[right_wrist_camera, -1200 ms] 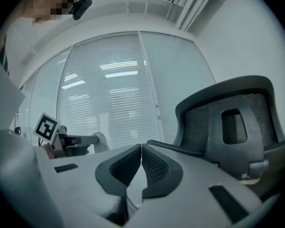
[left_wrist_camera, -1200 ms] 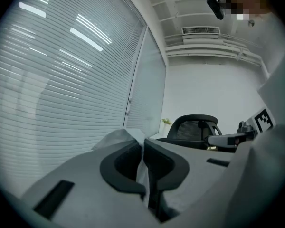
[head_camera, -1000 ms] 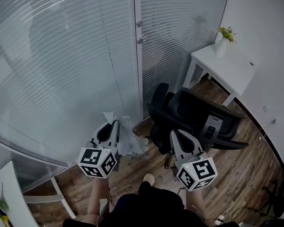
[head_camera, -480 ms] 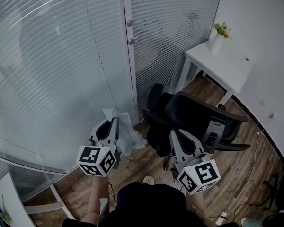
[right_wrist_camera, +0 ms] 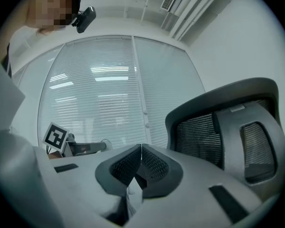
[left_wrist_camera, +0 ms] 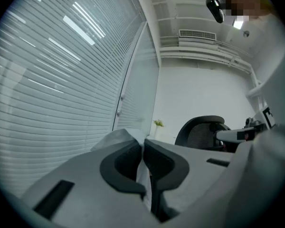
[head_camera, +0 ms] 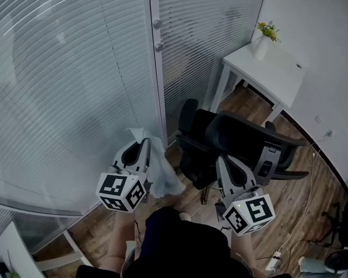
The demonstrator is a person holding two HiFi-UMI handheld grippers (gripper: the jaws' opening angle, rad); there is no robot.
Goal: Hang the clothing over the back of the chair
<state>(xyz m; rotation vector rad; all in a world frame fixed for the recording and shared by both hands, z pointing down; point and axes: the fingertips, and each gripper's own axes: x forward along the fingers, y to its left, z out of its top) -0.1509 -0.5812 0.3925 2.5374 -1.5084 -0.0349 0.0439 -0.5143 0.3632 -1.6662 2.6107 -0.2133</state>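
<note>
The clothing [head_camera: 161,174] is a pale, thin garment that hangs from my left gripper [head_camera: 142,146], which is shut on its upper edge. In the left gripper view the cloth [left_wrist_camera: 118,137] bunches over the jaws and runs down between them at my left gripper [left_wrist_camera: 143,145]. The black mesh office chair [head_camera: 243,135] stands to the right of the garment, its back [right_wrist_camera: 228,127] close in front of my right gripper [right_wrist_camera: 140,147]. My right gripper [head_camera: 221,160] is shut, held level just short of the chair, and no cloth shows at its tips.
A white table [head_camera: 281,77] with a vase of flowers [head_camera: 260,44] stands in the far corner behind the chair. Glass walls with blinds and a door [head_camera: 156,51] fill the left. Cables [head_camera: 309,193] lie on the wood floor at the right.
Both grippers have come nearer to the chair, which now looms larger. The left one carried the garment along, and the cloth now hangs lower and to its right.
</note>
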